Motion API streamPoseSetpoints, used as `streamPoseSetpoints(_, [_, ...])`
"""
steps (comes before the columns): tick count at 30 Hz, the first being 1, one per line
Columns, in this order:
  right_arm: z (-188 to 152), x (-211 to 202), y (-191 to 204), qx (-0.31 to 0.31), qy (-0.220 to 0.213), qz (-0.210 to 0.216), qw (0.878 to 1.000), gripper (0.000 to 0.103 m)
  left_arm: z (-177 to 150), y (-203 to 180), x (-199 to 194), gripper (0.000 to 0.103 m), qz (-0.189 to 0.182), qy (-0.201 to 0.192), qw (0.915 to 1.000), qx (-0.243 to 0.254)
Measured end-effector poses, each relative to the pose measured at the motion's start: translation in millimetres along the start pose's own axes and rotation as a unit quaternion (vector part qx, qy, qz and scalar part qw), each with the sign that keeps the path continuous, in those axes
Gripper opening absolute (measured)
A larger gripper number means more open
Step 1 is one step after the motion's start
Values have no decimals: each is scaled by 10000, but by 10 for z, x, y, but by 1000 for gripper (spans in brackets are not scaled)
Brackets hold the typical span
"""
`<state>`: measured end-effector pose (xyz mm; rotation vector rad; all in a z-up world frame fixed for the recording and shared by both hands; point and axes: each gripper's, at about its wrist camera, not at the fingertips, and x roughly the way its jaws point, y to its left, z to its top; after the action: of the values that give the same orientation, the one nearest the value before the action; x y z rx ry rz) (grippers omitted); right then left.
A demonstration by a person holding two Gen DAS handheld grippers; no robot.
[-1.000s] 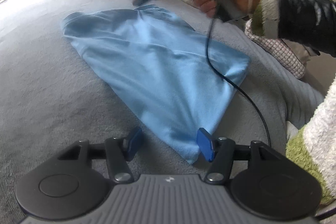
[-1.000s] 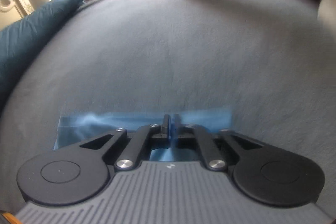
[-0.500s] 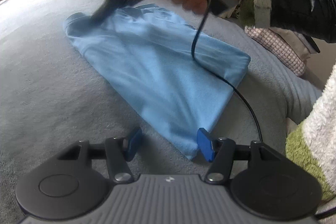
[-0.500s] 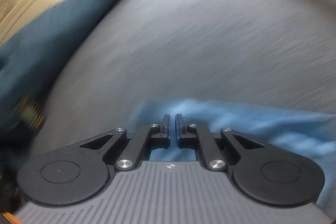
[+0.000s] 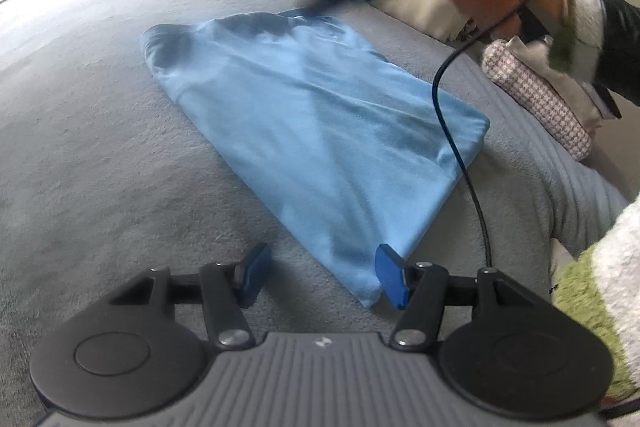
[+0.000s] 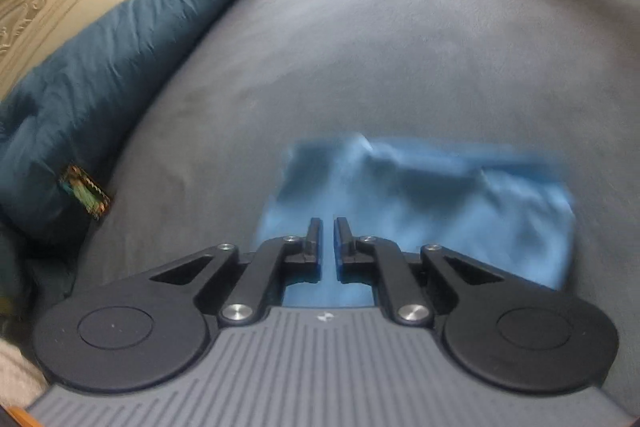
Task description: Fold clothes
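Blue shirt (image 5: 316,131) lies folded flat on the grey bed (image 5: 100,167). In the left wrist view its long axis runs from the 11 o'clock end down to a narrow corner at 5 o'clock. That corner sits between the spread left tongs (image 5: 320,275), beside the right-hand pad; contact cannot be told. The right tongs (image 6: 328,233) are nearly pressed together with a thin gap, pinching nothing, raised over the shirt's far end. A black cable (image 5: 456,147) trails across the shirt's 3 o'clock edge.
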<state>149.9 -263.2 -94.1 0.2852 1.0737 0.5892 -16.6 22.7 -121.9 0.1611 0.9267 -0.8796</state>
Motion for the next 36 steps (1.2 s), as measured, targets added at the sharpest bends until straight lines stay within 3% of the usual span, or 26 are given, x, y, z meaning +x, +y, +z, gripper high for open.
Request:
streamPoseSetpoints(1, [-67,10,-84,146,114,-139,9997,7,6,-17,13,59,28,0,10000,40])
streamPoseSetpoints(3, [-239,75,-396,515,226,-1116,9922,5,17,-51,1,59,124,20,9998,131])
streamPoseSetpoints(5, [-409,-185,-777,1640,-392,-897,9816,0,21,-101,-59,59,308,-13,9991,292])
streamPoseSetpoints(8, [-532,-605,-688,1634,-1022,-1256,9732,6,57,-137,-152,59,573,-128,9973,445])
streamPoseSetpoints(11, [-617,-661,-350,877,-699,-909,9895,6,124,-147,-199,59,656,-293,9967,384])
streamPoseSetpoints(14, [-718,-425,-149,143,-233,-659,9975,5,183,-196,-187,59,677,-321,9965,380])
streamPoseSetpoints(16, [-868,-331,-198,-182,6,-1266,9918,6,199,-242,-189,59,710,-340,9959,452])
streamPoseSetpoints(17, [-931,-354,-333,-41,8,-1677,9858,5,191,-266,-206,59,731,-341,9956,483])
streamPoseSetpoints(18, [-976,-440,-482,339,-106,-1953,9801,7,198,-276,-212,59,741,-345,9954,496])
streamPoseSetpoints(20, [-1040,-718,-668,1037,-558,-2120,9701,9,212,-295,-222,59,758,-352,9952,518])
streamPoseSetpoints(23, [-1110,-937,-453,610,-945,-1697,9791,9,258,-327,-170,57,627,-335,9965,432])
streamPoseSetpoints(26, [-1244,-814,-180,-67,-822,-1133,9901,9,241,-404,-61,56,511,-158,9972,525])
streamPoseSetpoints(28, [-1412,-703,-115,-254,-498,-958,9938,8,178,-450,22,55,603,127,9960,643])
streamPoseSetpoints(31, [-1723,-638,-191,-142,153,-1305,9912,7,96,-444,31,54,786,355,9940,677])
streamPoseSetpoints(36, [-1866,-999,-243,181,85,-1335,9909,9,142,-242,-139,55,663,260,9973,172])
